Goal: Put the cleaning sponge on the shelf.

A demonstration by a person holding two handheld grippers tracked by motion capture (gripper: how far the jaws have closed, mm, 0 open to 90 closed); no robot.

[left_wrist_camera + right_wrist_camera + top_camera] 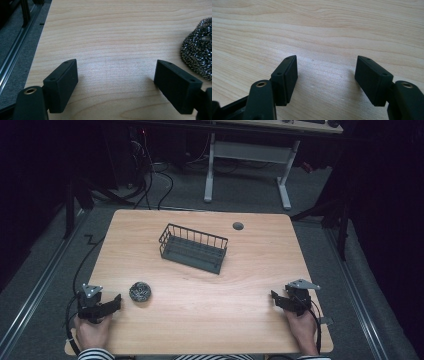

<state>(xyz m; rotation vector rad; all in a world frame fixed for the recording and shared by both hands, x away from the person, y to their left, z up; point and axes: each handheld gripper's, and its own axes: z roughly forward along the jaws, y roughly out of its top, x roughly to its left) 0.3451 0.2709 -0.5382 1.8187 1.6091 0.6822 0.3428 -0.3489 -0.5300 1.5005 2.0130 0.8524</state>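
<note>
A steel wool scouring ball (140, 291) lies on the wooden table (200, 285), left of centre near the front. My left gripper (116, 301) rests at the front left, just left of the ball, jaws open and empty. In the left gripper view the ball (198, 53) sits at the right edge, beyond the right jaw, and the left gripper (115, 67) has bare wood between its jaws. My right gripper (275, 296) rests at the front right, open and empty. In the right gripper view the right gripper (326, 62) frames bare wood.
A dark wire basket (193, 248) stands empty at the middle of the table, towards the back. A round grey cable hole (238, 226) sits behind it on the right. The table's left edge with a floor rail (15, 52) runs close to my left gripper.
</note>
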